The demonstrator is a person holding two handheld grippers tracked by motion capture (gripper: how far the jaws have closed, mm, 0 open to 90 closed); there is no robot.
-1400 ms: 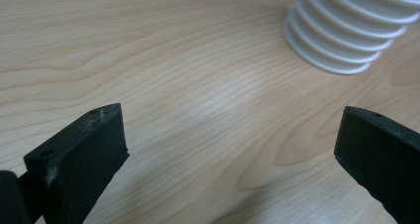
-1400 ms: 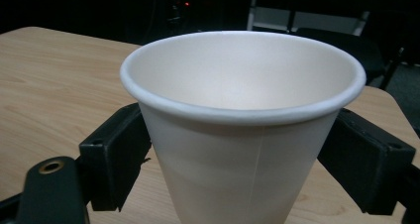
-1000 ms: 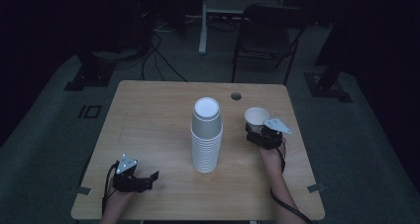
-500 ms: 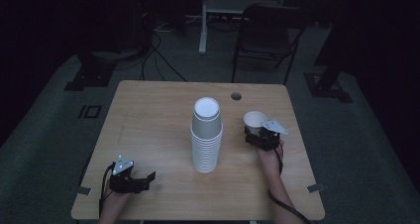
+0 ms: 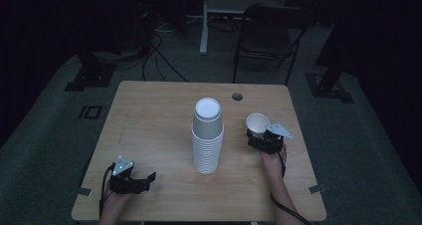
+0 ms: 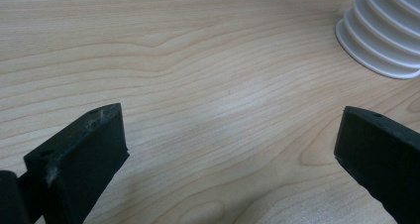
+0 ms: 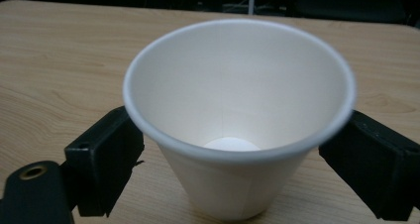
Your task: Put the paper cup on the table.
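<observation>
Wooden table (image 5: 149, 115) seen from above, dark floor all round. Wide bare wood on the left half and along the near edge. Tall stack of upturned white cups (image 5: 207, 135) at the table's middle, rims nested one over another, closed bottom of the top cup facing up.

Right gripper (image 5: 259, 138) toward the right edge, right of the stack and apart from it, with open wood between. Single white paper cup (image 7: 237, 120) upright between its jaws, mouth up, nothing inside, white bottom visible. Jaws on either side of the cup's lower wall, seemingly clamped on it.

Left gripper (image 5: 144, 179) low by the near left corner, jaws spread wide over bare wood, holding nothing. Base of the stack in the upper right of the left gripper view, well clear of the jaws.
</observation>
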